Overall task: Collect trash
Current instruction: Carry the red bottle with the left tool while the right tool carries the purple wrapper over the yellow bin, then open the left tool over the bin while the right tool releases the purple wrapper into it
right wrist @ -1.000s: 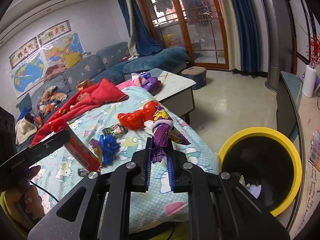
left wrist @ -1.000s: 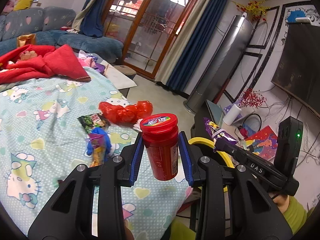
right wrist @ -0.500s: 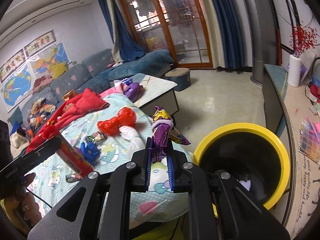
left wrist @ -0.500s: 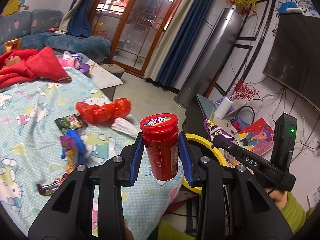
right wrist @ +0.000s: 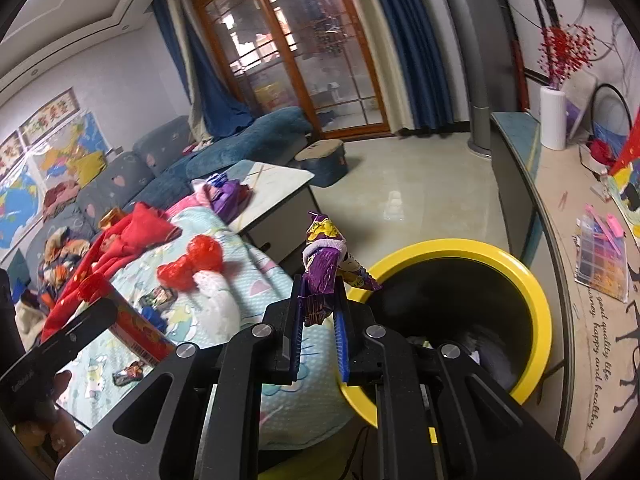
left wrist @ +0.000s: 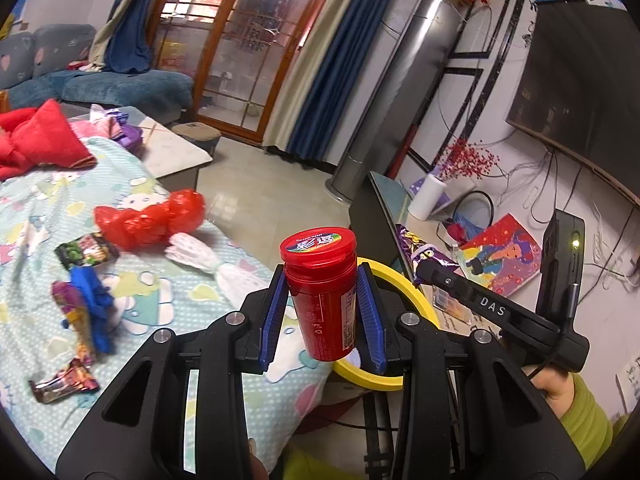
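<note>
A: What is held at this moment?

B: A red plastic jar with a ridged screw lid is clamped upright between the blue pads of the left tongs, at centre frame of the left view. A crumpled purple wrapper is pinched in the nearly closed right tongs, at centre of the right view.

A: Where is the bin?

B: The yellow-rimmed bin is seen at lower right of the right view, its dark mouth just beyond the wrapper. In the left view only an arc of the rim shows behind the jar.

A: How should the drop be done well?

B: Each item is best carried fully over the black opening before the pads are released. The wrapper is light, thin foil, so it may flutter or cling to the ribbed pads; a low release near the middle of the mouth is advised. The jar is rigid, smooth and cylindrical, so it will fall straight, yet it could bounce off the hard rim if released at the edge.

A: What remains to be collected?

B: On the patterned bed cover at left of the left view, a crinkled red plastic bag, a white paper wad, a blue scrap and several glossy wrappers are left lying.
</note>
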### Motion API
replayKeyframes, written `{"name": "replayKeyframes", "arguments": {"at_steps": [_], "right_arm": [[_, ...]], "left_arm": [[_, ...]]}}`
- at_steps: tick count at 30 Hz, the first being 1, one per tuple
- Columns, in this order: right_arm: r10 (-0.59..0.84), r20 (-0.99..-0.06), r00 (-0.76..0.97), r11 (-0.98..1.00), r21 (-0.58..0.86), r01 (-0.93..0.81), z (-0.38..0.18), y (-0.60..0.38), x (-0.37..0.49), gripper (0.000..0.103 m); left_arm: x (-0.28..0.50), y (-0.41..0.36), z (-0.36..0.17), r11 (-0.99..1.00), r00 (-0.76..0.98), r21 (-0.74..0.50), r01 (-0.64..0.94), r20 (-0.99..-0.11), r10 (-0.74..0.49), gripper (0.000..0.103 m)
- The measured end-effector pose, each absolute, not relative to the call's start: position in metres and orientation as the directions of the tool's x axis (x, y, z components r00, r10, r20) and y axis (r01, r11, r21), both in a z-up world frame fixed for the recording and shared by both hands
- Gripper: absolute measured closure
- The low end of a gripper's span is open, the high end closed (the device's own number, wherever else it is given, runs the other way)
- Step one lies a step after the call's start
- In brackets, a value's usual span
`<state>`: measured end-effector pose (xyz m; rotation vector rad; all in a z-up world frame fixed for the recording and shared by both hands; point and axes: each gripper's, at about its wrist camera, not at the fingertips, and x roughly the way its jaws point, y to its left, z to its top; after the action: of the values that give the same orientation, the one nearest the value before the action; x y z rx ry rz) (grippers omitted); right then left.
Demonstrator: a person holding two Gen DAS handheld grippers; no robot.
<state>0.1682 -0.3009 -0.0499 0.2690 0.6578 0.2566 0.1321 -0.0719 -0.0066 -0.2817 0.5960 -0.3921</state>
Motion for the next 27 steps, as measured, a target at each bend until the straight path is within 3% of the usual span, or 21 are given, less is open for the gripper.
{"name": "replayKeyframes", "arguments": {"at_steps": [27], "right_arm": [[0.210, -0.653, 0.728, 0.926, 0.371, 0.065, -0.092, -0.374, 0.185, 0.090]], "left_arm": [[0.168, -0.154, -0.044, 0.858, 0.649, -0.338, 0.387, -0.562, -0.513, 0.075]]}}
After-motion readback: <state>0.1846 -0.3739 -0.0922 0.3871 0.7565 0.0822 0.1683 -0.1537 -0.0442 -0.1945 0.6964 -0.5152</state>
